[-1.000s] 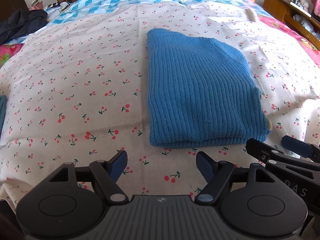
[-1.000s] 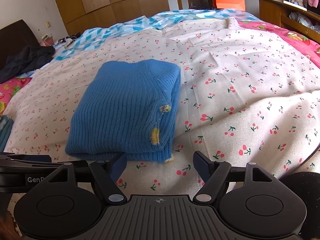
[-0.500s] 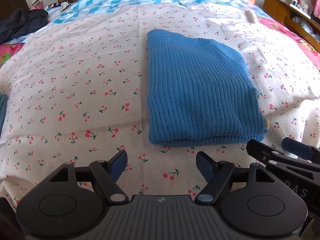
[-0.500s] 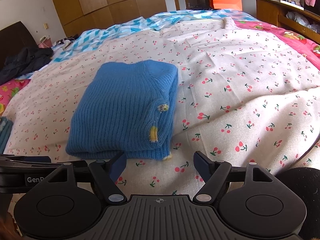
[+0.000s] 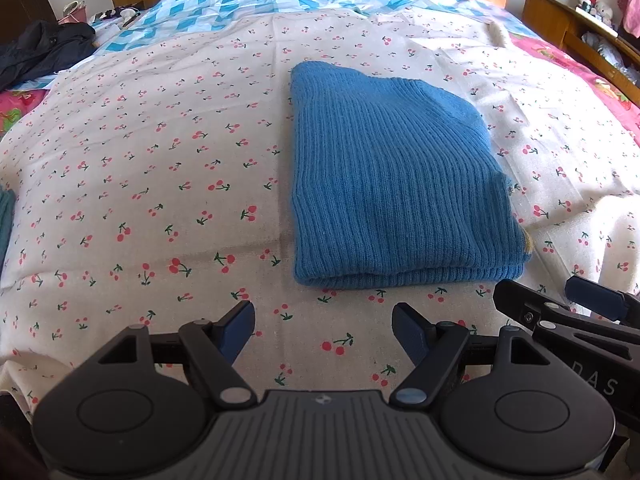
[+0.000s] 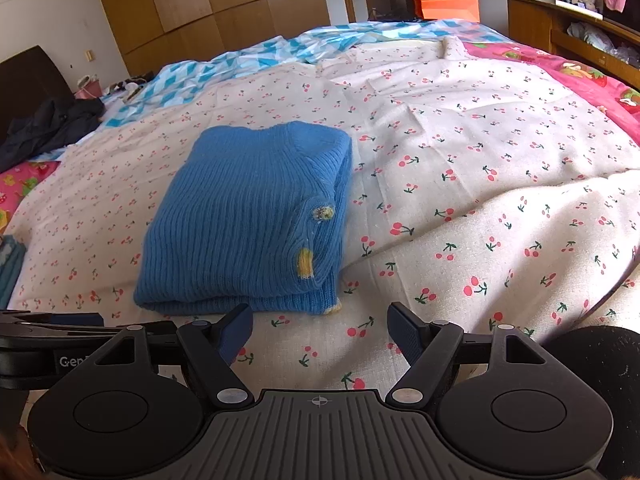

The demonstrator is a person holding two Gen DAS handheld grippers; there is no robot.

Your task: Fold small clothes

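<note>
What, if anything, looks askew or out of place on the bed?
Nothing stands out. The blue sweater lies folded flat on the cherry-print sheet, with only a yellow trim bit peeking at its edge.

A blue ribbed knit sweater lies folded into a thick rectangle on a cream bedsheet printed with red cherries. Small yellow patches show along the sweater's right folded edge. The right gripper hangs low at the near edge of the bed, its two blue-padded fingers spread wide with only sheet between them; the left finger's tip sits just short of the sweater's near edge. Part of the left gripper reaches in from the left border. Farther off lie a blue-and-white patterned quilt, a dark garment, wooden wardrobes and an orange box.
</note>
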